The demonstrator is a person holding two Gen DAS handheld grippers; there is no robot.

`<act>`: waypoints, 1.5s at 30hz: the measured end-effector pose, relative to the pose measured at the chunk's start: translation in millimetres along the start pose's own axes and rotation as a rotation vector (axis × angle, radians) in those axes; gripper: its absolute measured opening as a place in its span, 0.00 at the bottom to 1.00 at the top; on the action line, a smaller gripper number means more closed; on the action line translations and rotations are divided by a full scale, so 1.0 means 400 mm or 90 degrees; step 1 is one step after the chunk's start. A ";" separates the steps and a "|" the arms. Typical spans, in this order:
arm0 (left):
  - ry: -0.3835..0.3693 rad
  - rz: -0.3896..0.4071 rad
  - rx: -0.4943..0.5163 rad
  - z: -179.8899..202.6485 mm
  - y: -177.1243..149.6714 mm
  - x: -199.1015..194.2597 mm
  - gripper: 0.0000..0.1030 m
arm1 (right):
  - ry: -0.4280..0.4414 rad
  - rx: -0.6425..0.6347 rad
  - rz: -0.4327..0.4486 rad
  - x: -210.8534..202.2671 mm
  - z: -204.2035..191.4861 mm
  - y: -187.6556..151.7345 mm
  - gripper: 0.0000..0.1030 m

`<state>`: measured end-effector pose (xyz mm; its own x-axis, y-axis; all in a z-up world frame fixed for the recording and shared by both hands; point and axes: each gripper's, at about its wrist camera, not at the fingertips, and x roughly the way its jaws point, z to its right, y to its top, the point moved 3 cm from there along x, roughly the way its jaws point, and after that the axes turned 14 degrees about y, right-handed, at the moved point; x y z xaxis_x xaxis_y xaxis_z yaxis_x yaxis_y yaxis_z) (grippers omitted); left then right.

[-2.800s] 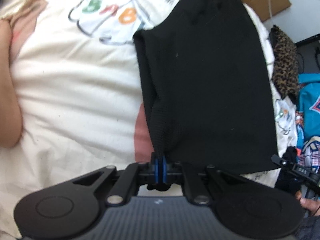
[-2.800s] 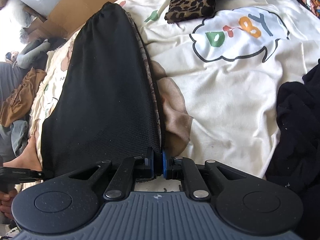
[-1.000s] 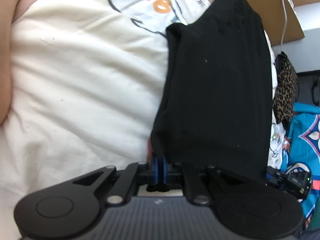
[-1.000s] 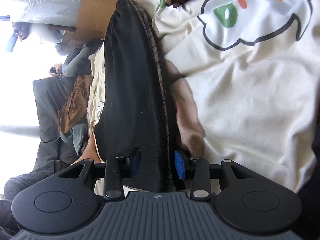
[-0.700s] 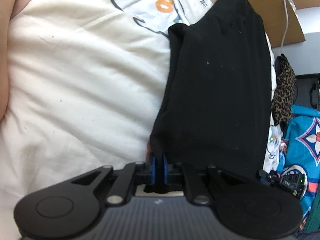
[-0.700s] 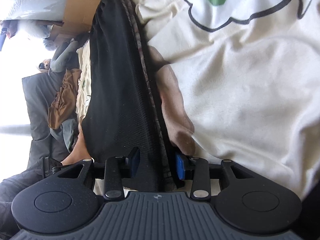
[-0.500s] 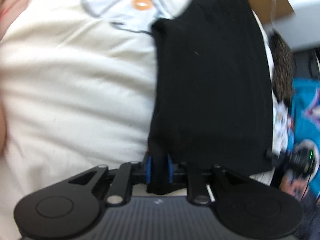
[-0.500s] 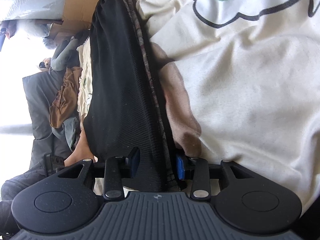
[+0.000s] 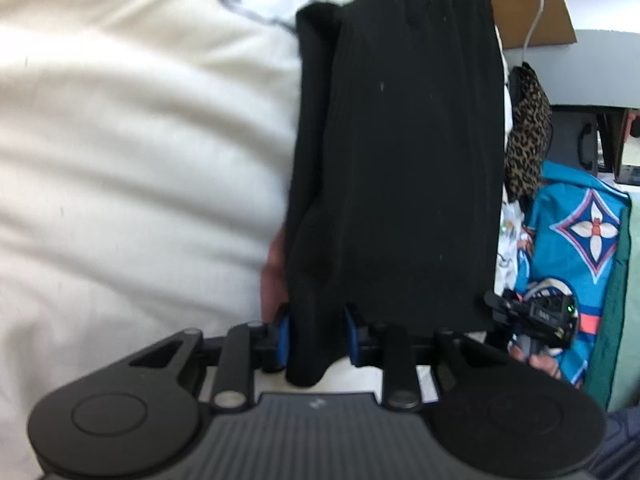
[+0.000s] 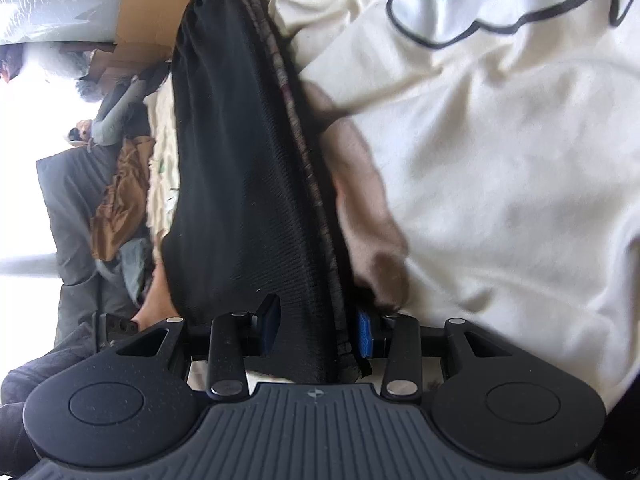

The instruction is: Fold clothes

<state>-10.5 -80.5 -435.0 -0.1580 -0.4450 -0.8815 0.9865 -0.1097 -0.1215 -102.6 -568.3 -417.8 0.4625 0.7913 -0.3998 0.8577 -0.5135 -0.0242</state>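
On the cream quilt (image 9: 132, 152): black garment (image 9: 400, 152), lying as a long doubled strip, near end toward me. How many folds are left I cannot judge. My left tongs (image 9: 316, 336) stand apart around its near corner; 2.8 s ago they pinched it. My right tongs (image 10: 316, 332) likewise parted, cloth loose between them, clamped before

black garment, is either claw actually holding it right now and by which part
Neither holds it. Both the left claw and right claw stand open, the black garment lying loose between their fingers at its near corners.
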 end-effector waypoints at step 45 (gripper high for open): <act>0.083 0.054 0.039 0.015 -0.015 -0.057 0.04 | -0.065 -0.055 0.023 -0.042 -0.044 -0.025 0.05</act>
<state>-13.0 -75.0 -411.4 -0.0631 -0.3359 -0.9398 0.9910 -0.1327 -0.0191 -115.0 -570.5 -394.8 0.4725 0.7322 -0.4906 0.8588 -0.5077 0.0693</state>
